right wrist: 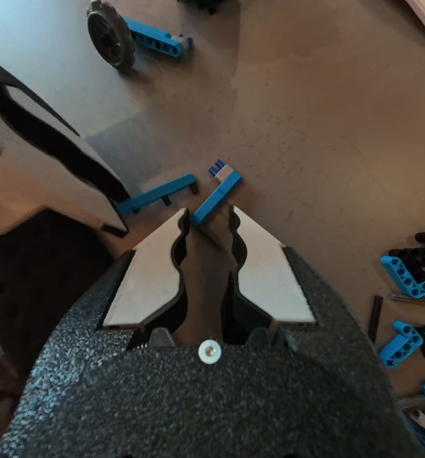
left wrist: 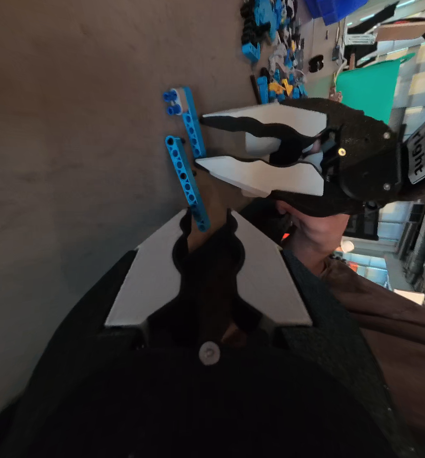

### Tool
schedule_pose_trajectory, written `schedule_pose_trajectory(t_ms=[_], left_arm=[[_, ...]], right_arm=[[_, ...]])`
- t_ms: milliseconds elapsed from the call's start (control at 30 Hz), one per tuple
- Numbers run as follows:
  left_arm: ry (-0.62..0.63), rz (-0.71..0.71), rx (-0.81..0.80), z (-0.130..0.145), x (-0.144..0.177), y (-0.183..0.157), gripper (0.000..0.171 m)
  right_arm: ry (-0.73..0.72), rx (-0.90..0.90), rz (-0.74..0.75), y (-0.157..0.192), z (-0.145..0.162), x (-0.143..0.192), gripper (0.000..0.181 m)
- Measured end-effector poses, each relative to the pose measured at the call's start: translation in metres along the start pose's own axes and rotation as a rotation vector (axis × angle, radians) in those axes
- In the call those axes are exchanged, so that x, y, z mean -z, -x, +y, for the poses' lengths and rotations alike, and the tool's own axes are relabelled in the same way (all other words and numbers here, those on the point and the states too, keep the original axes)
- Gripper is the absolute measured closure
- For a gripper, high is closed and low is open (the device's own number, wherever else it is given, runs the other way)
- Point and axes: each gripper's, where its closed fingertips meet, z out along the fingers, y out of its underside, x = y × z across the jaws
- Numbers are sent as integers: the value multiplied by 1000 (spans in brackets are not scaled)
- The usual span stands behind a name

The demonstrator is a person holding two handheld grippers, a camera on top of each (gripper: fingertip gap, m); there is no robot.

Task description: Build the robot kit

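We held the left hand-held gripper spread, its fingers either side of one blue beam's near end on the worktop. Our right hand-held gripper was spread too, its tips beside the other blue beam with a grey end piece; neither beam was gripped.

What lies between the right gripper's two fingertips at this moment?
The near end of the blue beam with the grey connector lies between the open right gripper fingertips, untouched, on the brown table; the right wrist view shows it.

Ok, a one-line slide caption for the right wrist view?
Open right gripper straddling the near end of a blue beam; a second blue beam lies beside it.
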Motion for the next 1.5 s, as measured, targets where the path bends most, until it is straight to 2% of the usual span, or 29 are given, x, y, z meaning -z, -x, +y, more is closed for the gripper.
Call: schedule_pose_trajectory(t_ms=[133,200,300,367,467,567,700,800,933,1033,1100,1267,1500], left_arm=[[11,7,-29,0,-7,-5,143],[-7,-44,-114,-1,-2,-1,139],[-28,-91,-235,0,-2,-4,127],[-7,-106,-307,2,-10,-7,124],[18,-144,-430,3,-17,-8,121],[60,-152,-503,13,-14,-8,116],[71,-136,-588,20,-1,-8,113],[57,-101,-622,20,15,-6,113],[18,-67,-569,19,29,-3,113],[-11,-1,-547,23,34,-10,114],[-9,28,-529,27,36,-11,114],[-12,58,-517,32,47,-14,114],[-49,-20,-567,25,52,-1,114]], right_arm=[[13,-9,2,-1,0,5,150],[0,-17,-6,1,-1,11,150],[-55,26,-79,22,-8,21,160],[-76,105,-19,23,-12,26,159],[-68,139,74,14,-13,23,145],[-43,72,46,13,-9,8,120],[-10,24,101,4,-7,-8,110],[-52,-87,118,1,-16,-6,120],[-46,-210,122,6,-17,-11,121],[-40,-249,172,3,-19,-14,134],[-14,-210,234,-5,-16,-13,150],[-15,-151,182,-1,-18,-14,154],[9,14,116,5,-19,-15,154]])
